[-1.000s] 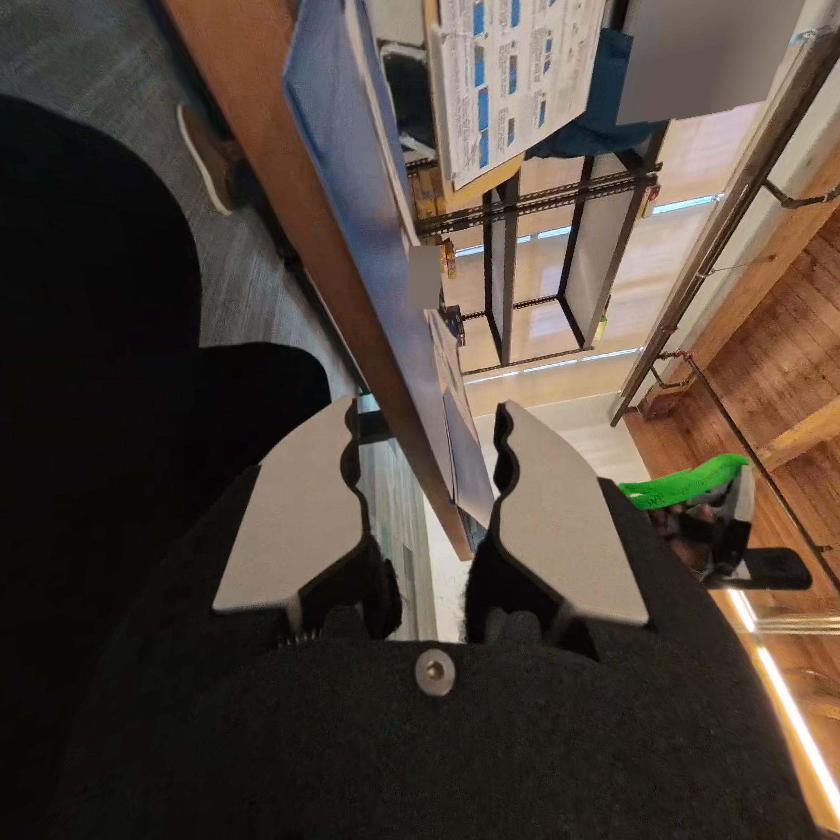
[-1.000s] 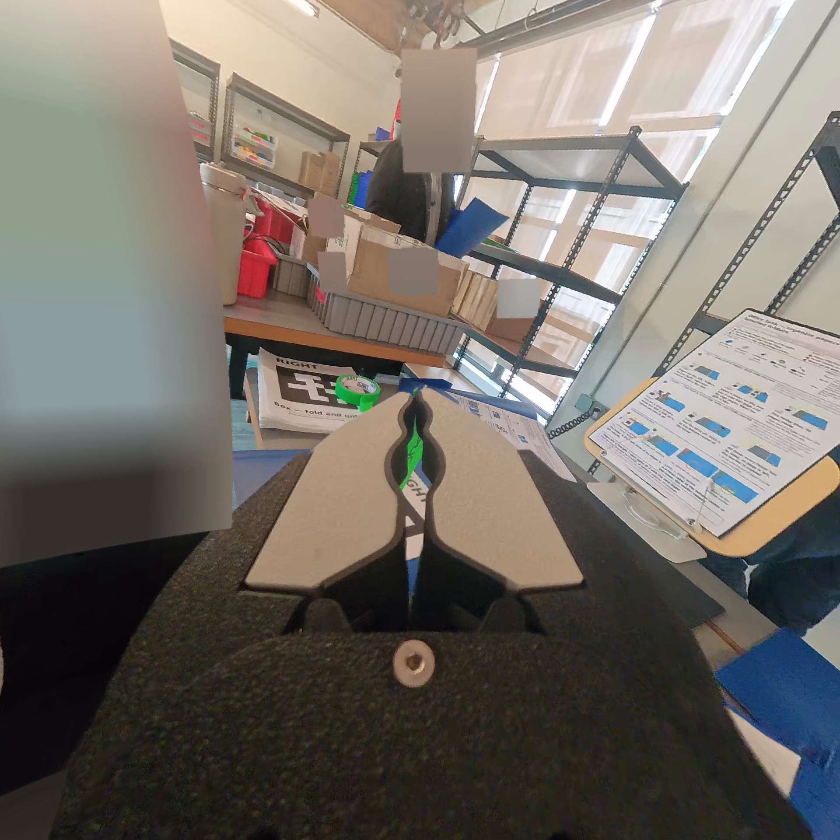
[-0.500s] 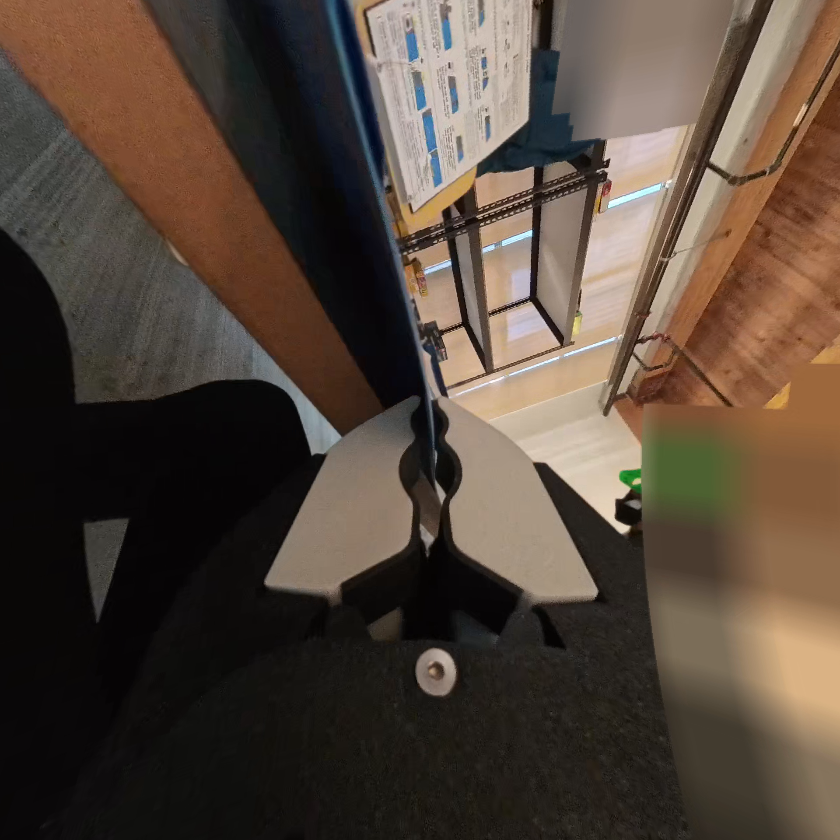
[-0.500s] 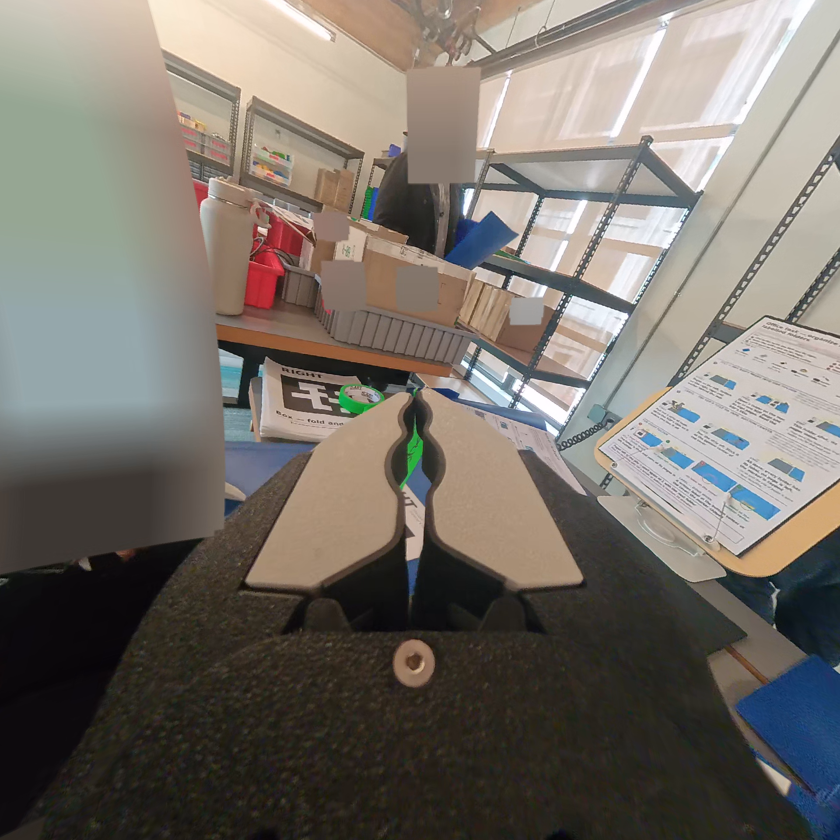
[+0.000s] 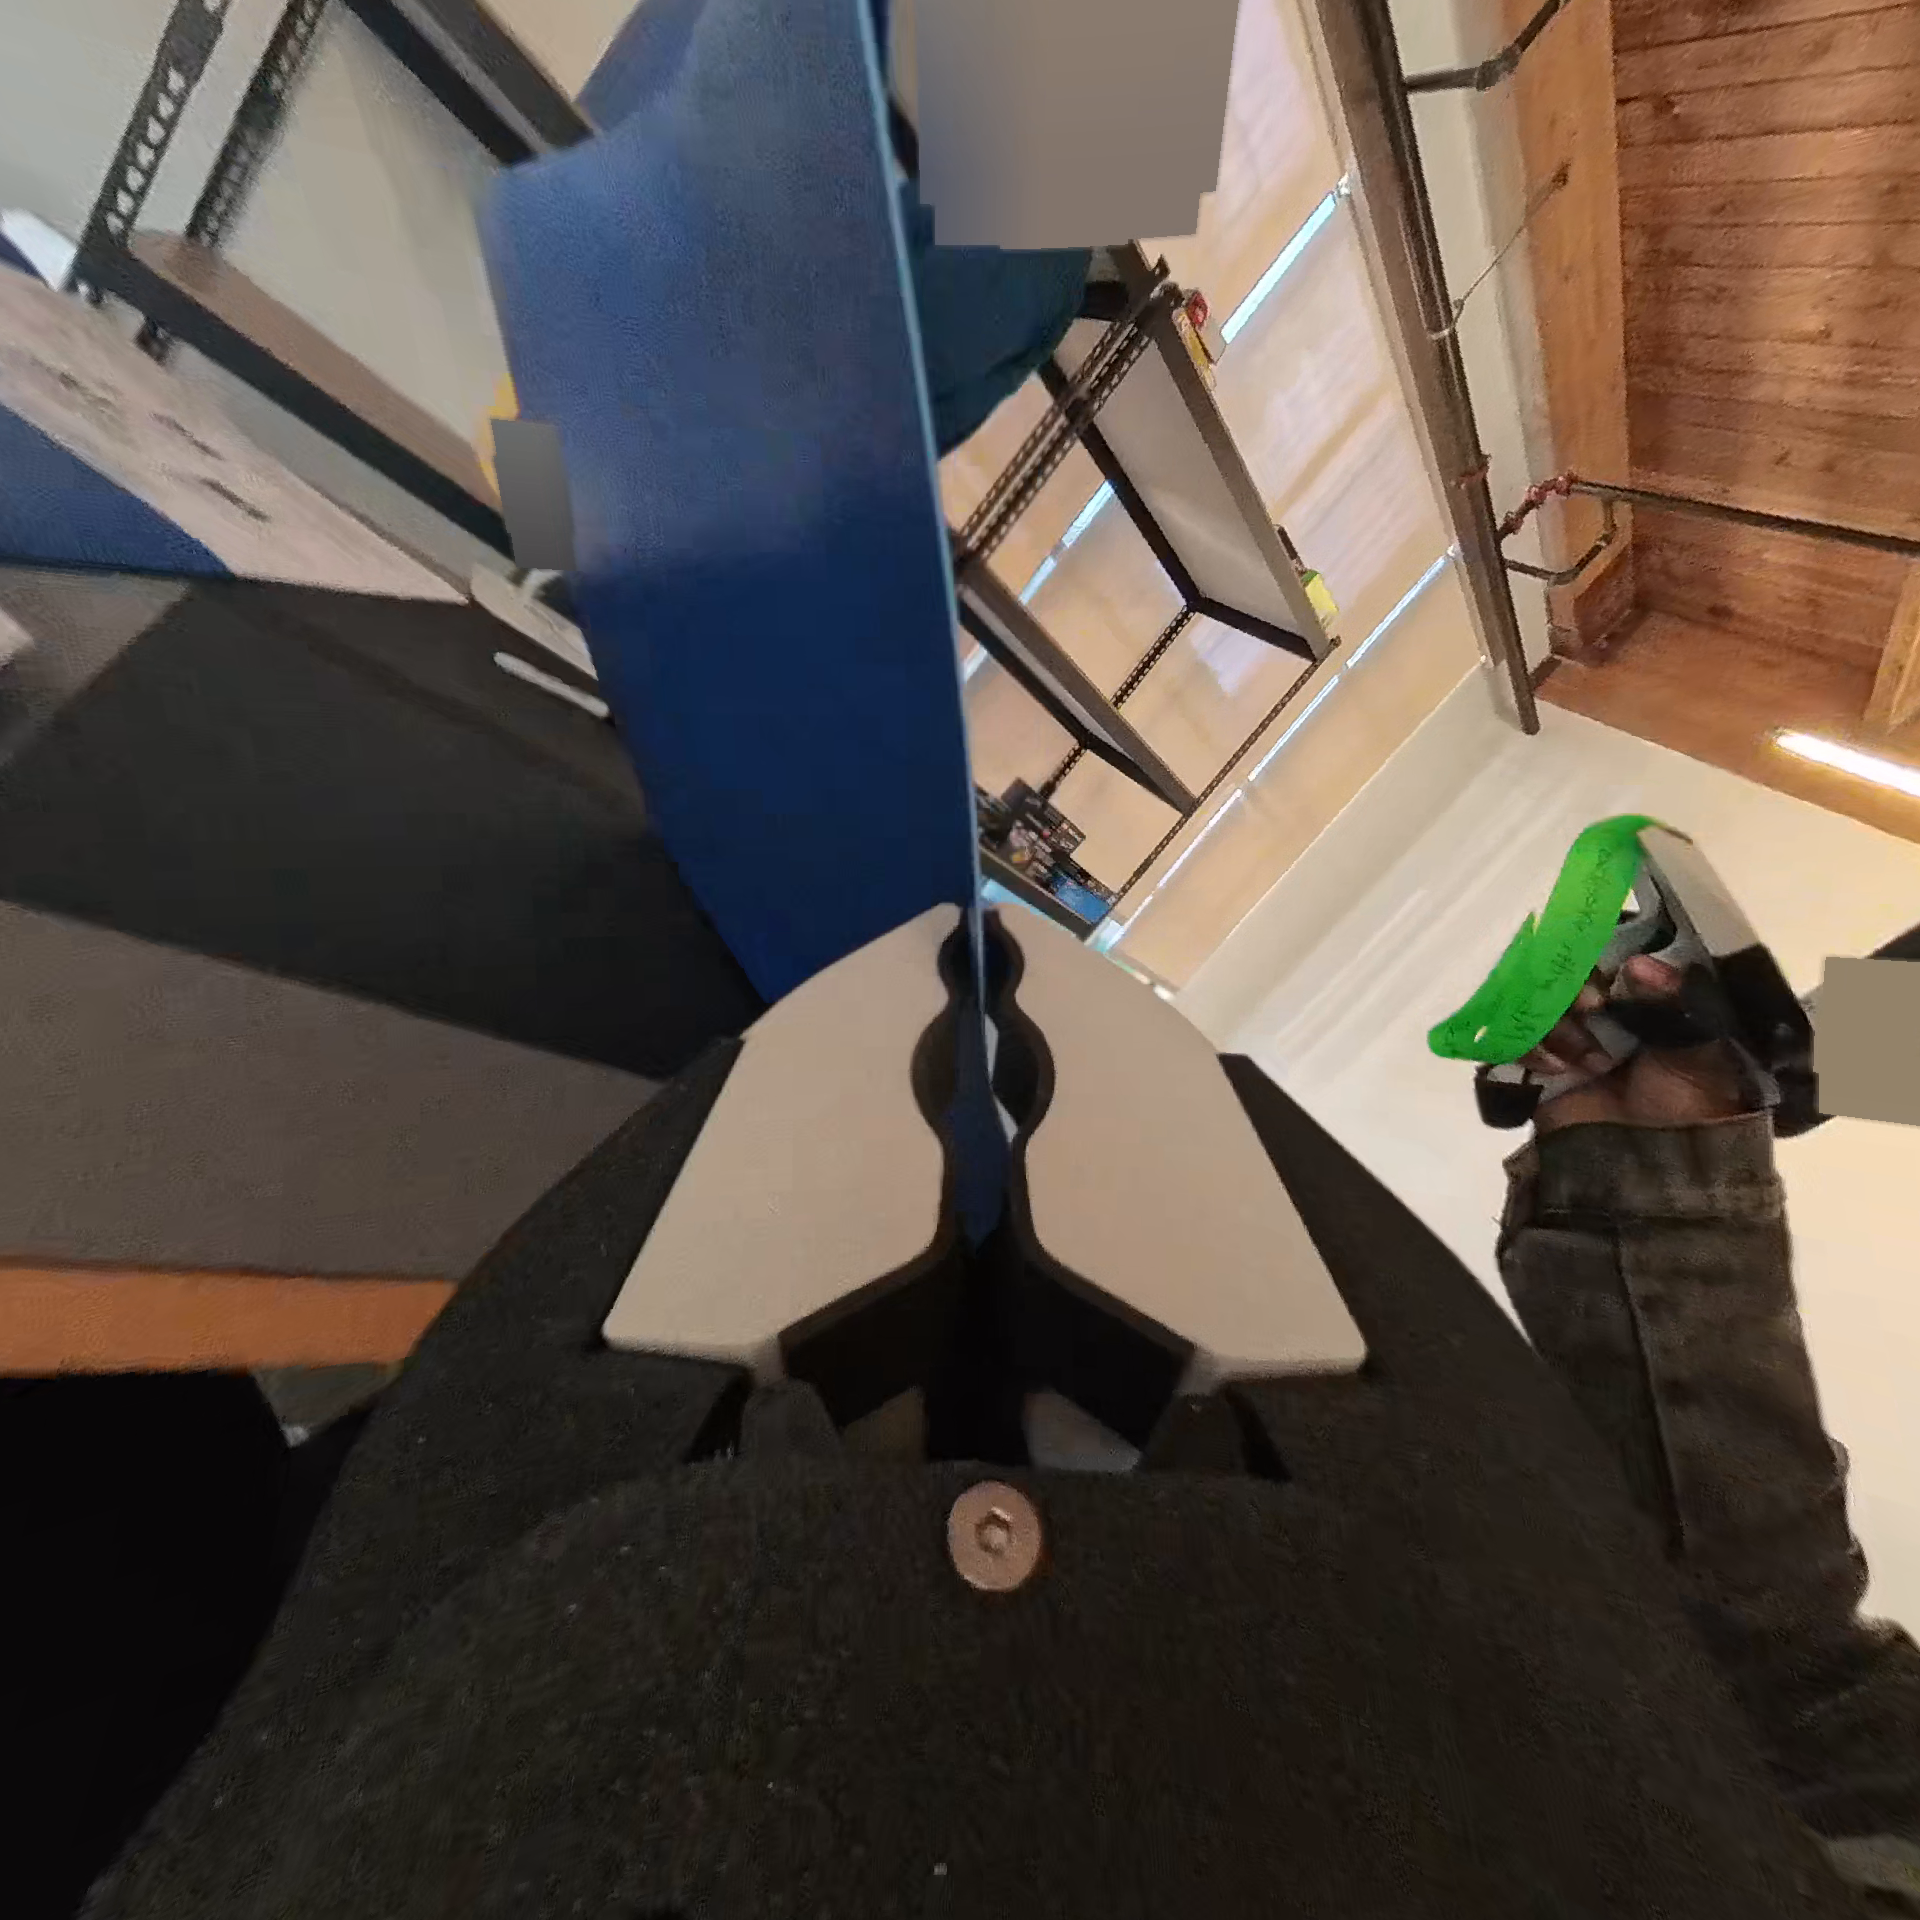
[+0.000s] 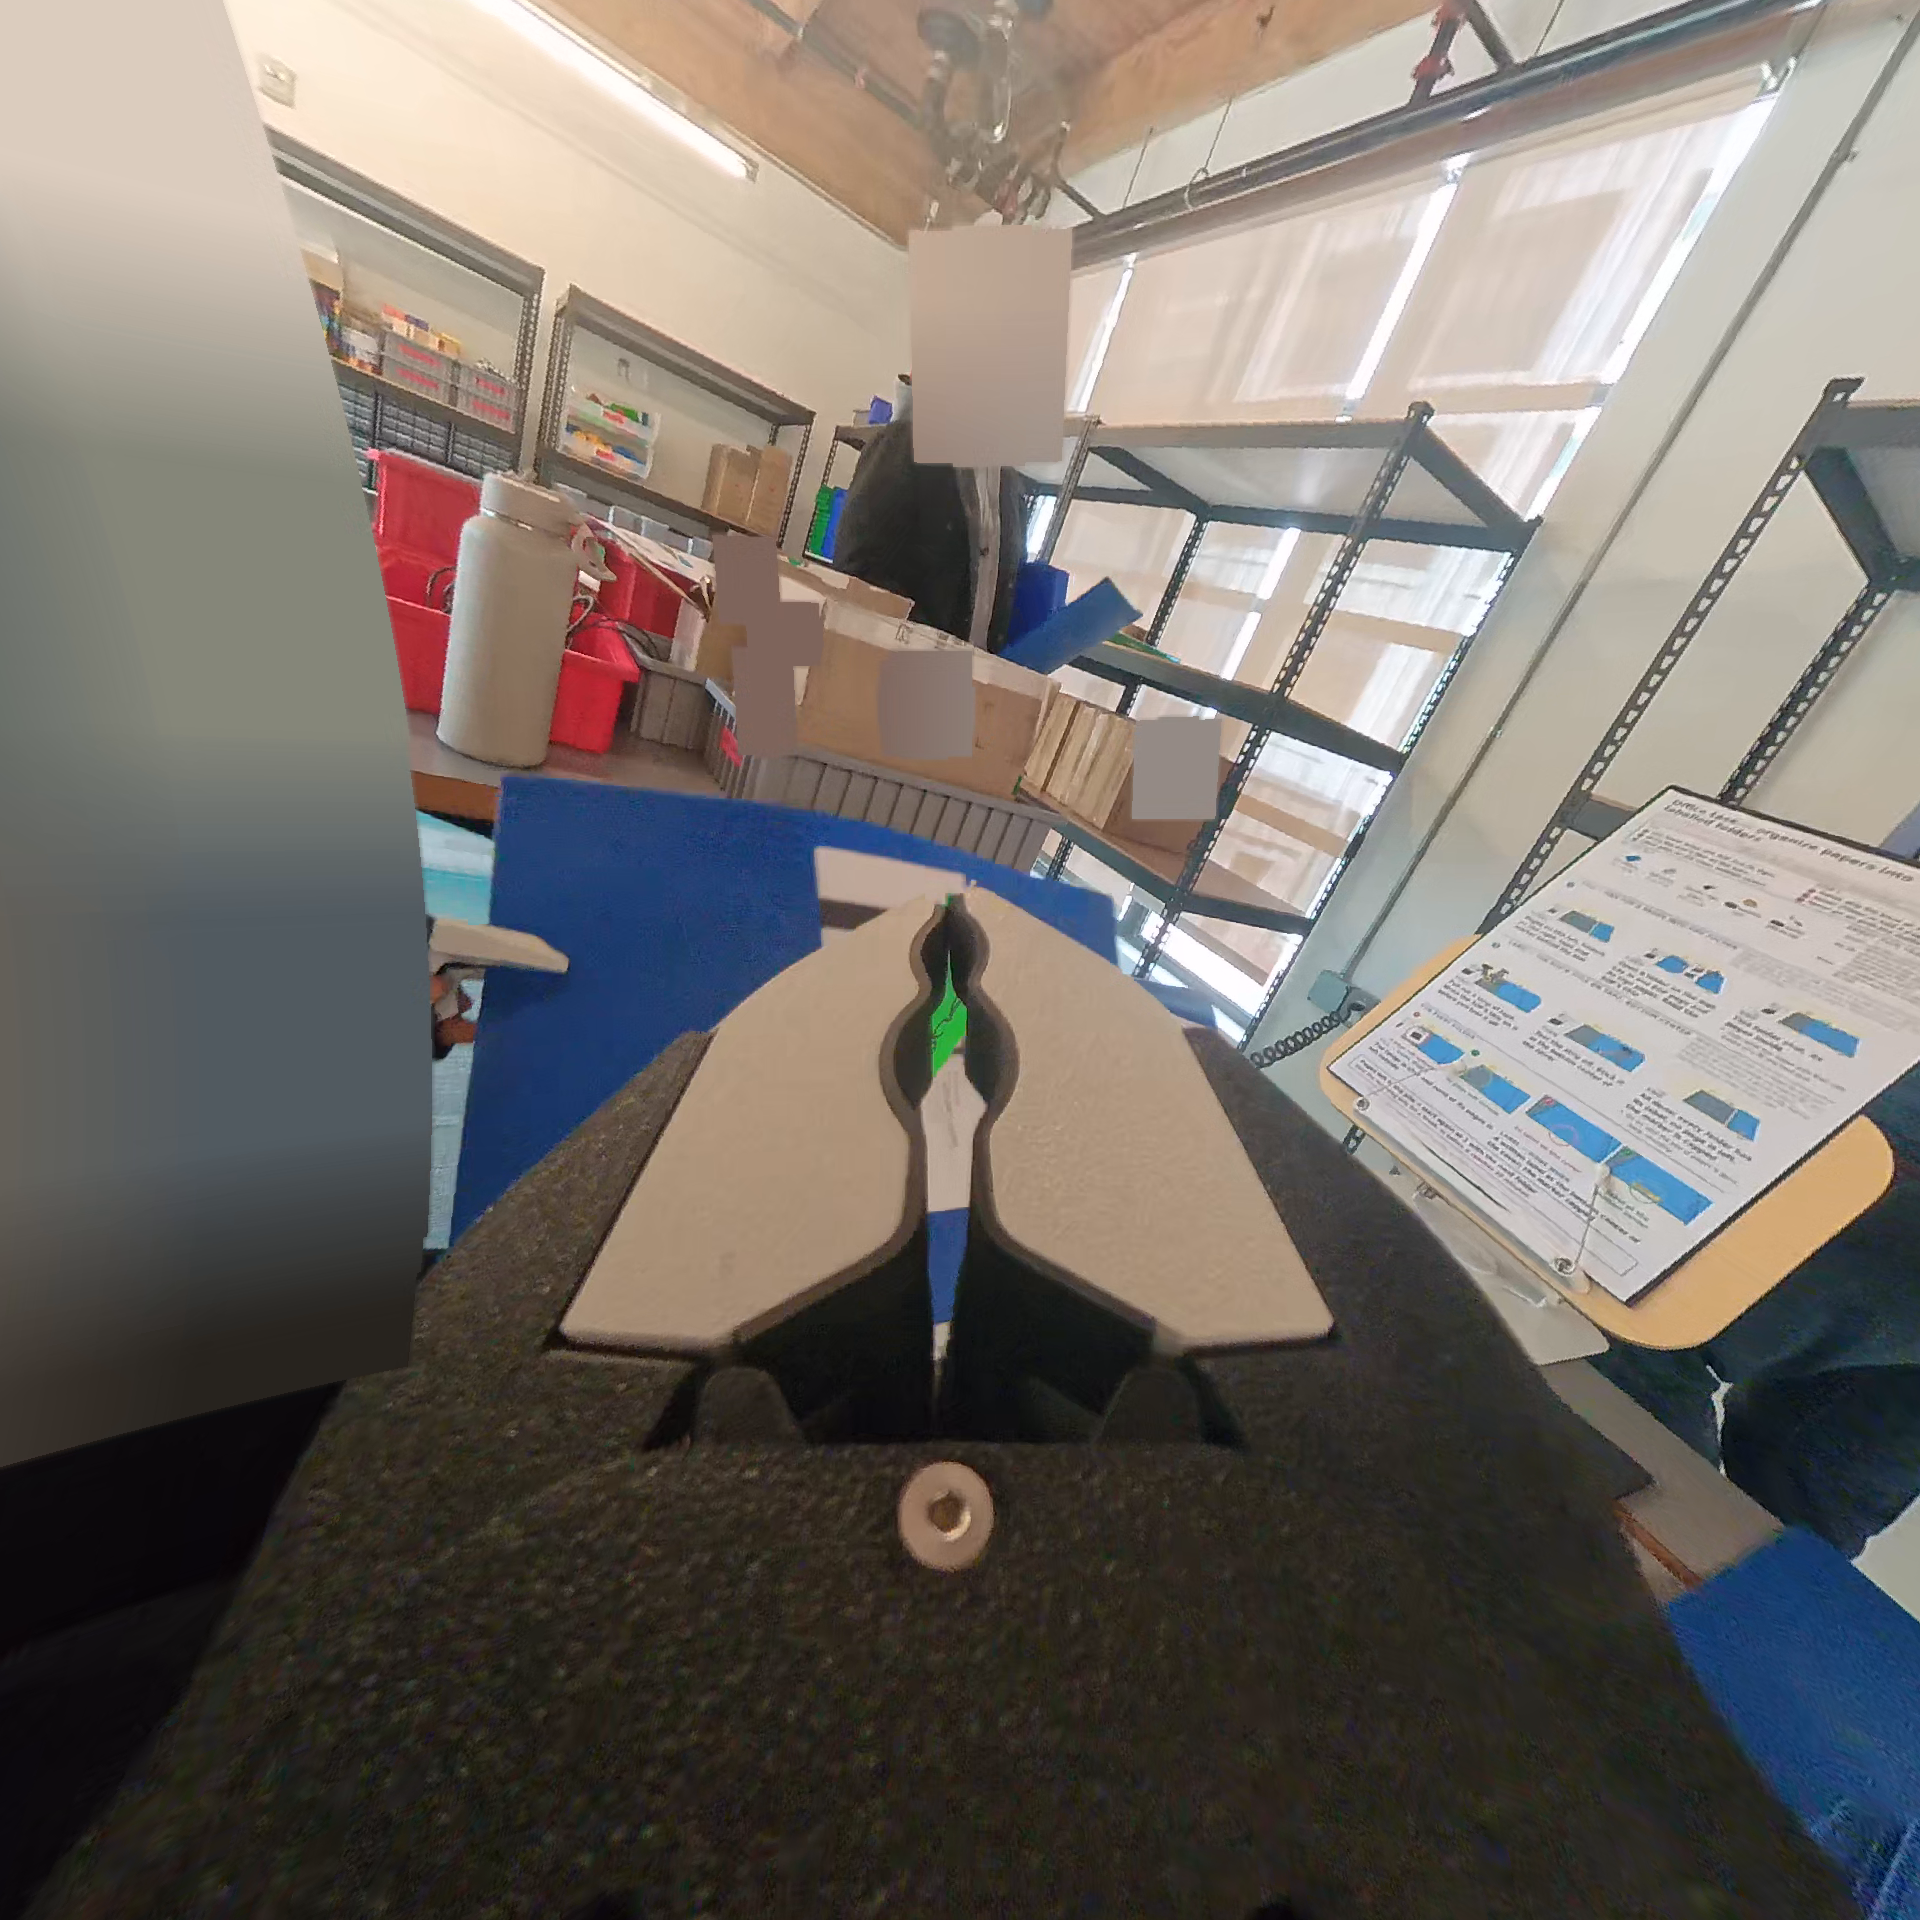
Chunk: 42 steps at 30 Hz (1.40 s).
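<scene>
Both grippers grasp something: my left gripper [image 5: 977,935] pinches the blue folder [image 5: 748,520], my right gripper [image 6: 954,914] a green tape strip [image 6: 945,1023].

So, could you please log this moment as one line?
left gripper: shut on blue folder | right gripper: shut on green tape strip | folder upright

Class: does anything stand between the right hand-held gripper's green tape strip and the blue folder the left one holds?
Nothing visible does. The right hand-held gripper, shut on the tape strip, faces the blue folder directly; the left hand-held gripper pinches the folder's edge, off to the side.
</scene>
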Tool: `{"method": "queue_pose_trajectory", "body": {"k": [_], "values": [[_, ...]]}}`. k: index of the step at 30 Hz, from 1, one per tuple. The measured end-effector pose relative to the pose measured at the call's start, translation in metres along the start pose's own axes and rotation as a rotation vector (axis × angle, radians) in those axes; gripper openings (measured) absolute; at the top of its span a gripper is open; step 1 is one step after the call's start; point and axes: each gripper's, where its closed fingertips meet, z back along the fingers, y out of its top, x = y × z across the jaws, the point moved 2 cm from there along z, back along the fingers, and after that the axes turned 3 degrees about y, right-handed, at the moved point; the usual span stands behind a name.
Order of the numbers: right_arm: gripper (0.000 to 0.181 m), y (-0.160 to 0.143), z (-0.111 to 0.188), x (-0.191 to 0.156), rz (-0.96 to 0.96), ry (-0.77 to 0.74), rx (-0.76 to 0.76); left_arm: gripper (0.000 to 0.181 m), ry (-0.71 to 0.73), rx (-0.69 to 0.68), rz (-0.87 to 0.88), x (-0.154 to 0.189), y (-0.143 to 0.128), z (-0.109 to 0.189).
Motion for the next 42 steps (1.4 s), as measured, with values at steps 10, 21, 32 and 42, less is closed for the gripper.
{"method": "queue_pose_trajectory", "body": {"k": [10,21,32,42], "values": [[0.000,0.003,0.010,0.003,0.011,-0.039,-0.011,0.002,0.013,-0.222,-0.669,0.035,0.032,-0.068],[0.000,0.004,0.030,0.007,-0.058,-0.116,-0.006,0.019,-0.278,-0.657,-0.407,0.066,-0.135,-0.099],[0.000,-0.020,0.024,0.001,-0.130,-0.152,-0.061,0.049,-0.534,-0.863,0.268,0.064,-0.169,-0.087],[0.000,-0.048,-0.012,-0.003,-0.254,-0.194,0.002,0.022,-0.687,-0.561,-0.304,0.131,-0.022,-0.101]]}}
